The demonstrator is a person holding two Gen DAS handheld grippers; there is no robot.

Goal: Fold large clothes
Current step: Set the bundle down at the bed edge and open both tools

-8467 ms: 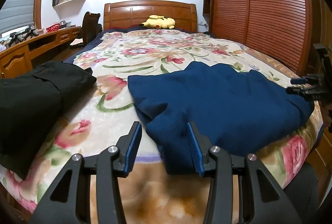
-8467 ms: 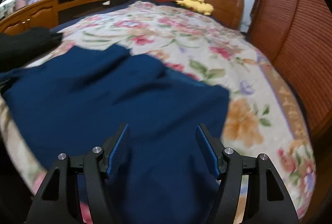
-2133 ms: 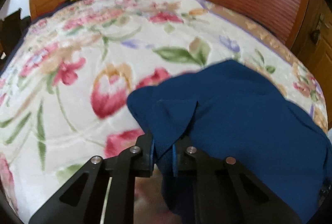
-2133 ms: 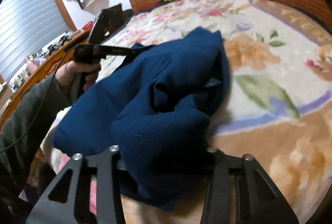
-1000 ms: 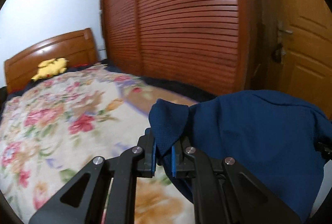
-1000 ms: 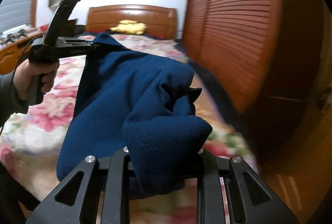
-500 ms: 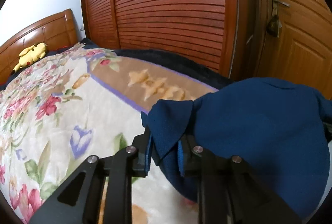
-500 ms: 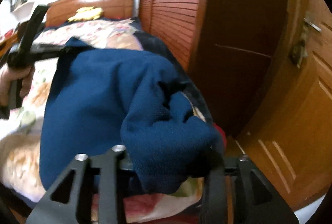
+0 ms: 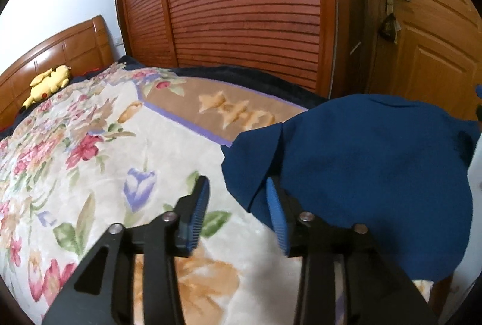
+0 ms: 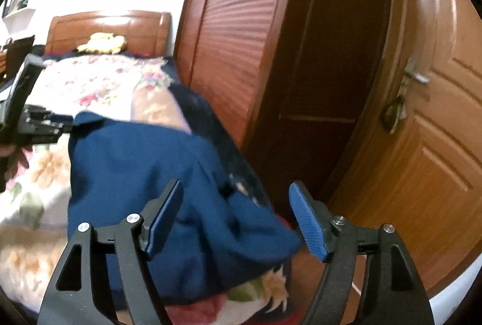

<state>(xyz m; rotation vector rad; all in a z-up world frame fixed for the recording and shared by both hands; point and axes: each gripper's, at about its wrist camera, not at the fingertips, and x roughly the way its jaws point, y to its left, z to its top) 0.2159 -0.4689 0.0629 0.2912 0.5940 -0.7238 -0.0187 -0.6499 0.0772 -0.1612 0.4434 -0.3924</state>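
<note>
Since half a second ago both my tools have let go: the corner of the dark blue knitted garment (image 9: 376, 168) that was pinched in my left tool (image 9: 238, 204) now lies free, and the bunched cloth has dropped out of my right tool (image 10: 238, 216). The left tool's jaws are opening, with the garment's corner flap just ahead of them and against the right-hand blue pad, unclamped. The right tool's jaws are opening wide over the blurred heap of cloth, pressing nothing. The garment lies on the floral blanket-covered bed (image 9: 99, 162), at its corner nearest the slatted wooden wardrobe (image 9: 241, 8) and the panelled door (image 9: 427, 48), partly draped over the edge.
</note>
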